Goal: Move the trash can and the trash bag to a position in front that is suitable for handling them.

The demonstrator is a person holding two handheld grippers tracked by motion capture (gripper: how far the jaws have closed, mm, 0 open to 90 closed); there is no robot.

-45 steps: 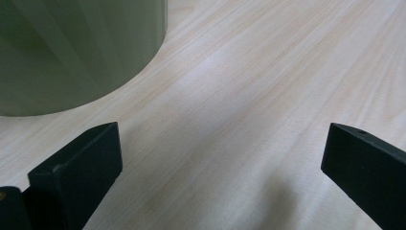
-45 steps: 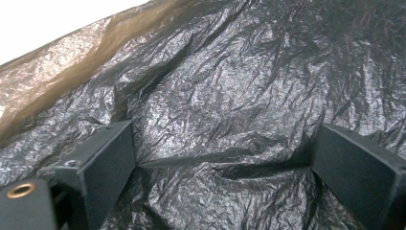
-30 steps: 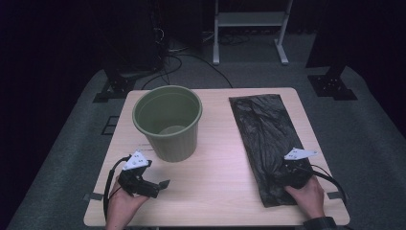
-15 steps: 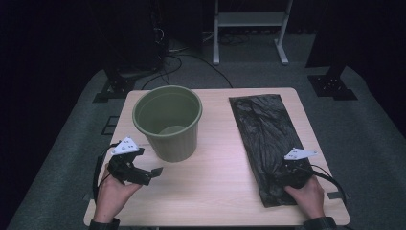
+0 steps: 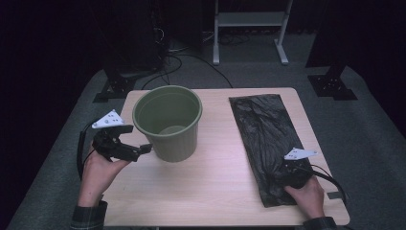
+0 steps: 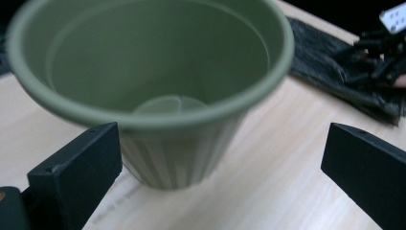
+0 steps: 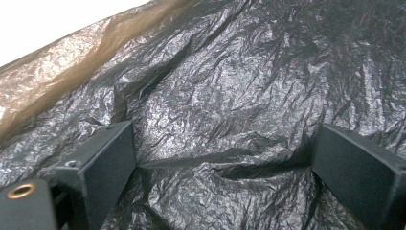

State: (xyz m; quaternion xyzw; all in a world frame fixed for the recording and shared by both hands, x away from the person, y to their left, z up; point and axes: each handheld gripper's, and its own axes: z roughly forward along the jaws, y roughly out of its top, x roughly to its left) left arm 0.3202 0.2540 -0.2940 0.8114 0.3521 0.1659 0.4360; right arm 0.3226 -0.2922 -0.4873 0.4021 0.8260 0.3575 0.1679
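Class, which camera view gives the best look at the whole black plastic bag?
The high view: the black plastic bag lies flat, full length, on the table's right side. The right gripper view shows its crinkled surface close up between open jaws; the left gripper view catches one far edge.

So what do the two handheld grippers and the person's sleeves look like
Both the left gripper and the right gripper are black, with flat, blocky rectangular jaws. Each carries a pale grey three-cornered plate dotted with small marks on top and trails a black cable. The cuffs are dark plaid sleeves.
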